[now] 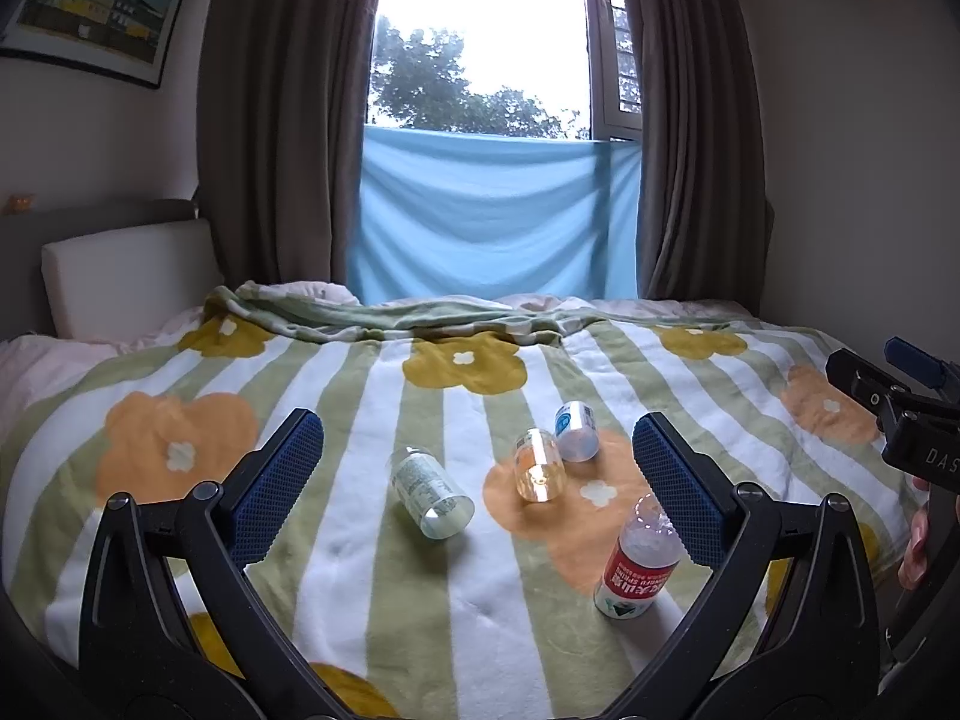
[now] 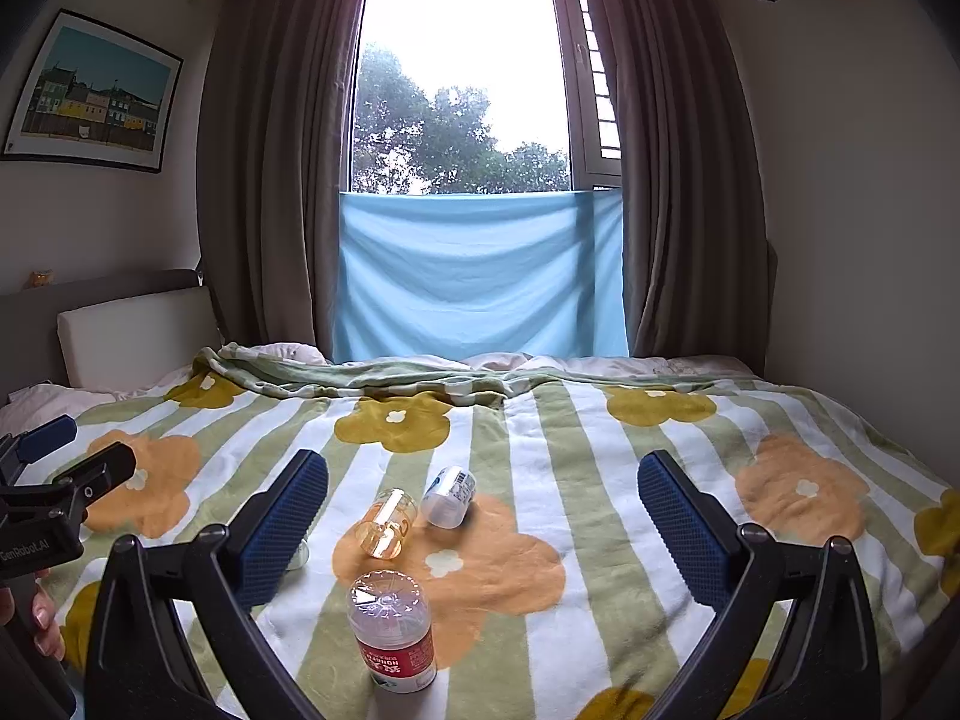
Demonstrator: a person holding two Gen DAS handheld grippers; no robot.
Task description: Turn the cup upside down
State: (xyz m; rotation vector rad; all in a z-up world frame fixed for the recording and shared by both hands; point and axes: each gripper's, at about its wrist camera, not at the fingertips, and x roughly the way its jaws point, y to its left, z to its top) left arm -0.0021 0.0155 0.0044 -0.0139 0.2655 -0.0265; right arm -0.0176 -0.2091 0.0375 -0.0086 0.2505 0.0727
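Observation:
Several cut-bottle cups sit on a flowered blanket (image 1: 372,570). A red-labelled cup (image 1: 637,561) stands mouth down near my left gripper's right finger; it also shows in the right wrist view (image 2: 393,633). An amber cup (image 1: 538,467) (image 2: 387,523), a blue-labelled cup (image 1: 575,431) (image 2: 449,497) and a green-labelled cup (image 1: 431,492) lie on their sides. The green one is mostly hidden behind a finger in the right wrist view (image 2: 298,555). My left gripper (image 1: 477,486) is open and empty above them. My right gripper (image 2: 483,522) is open and empty.
The blanket (image 2: 600,540) covers a bed with a folded ridge at the back. A white headboard cushion (image 1: 120,276) is at the left. Brown curtains (image 1: 288,120) and a blue cloth (image 1: 492,222) hang behind the bed. Each gripper shows at the other view's edge.

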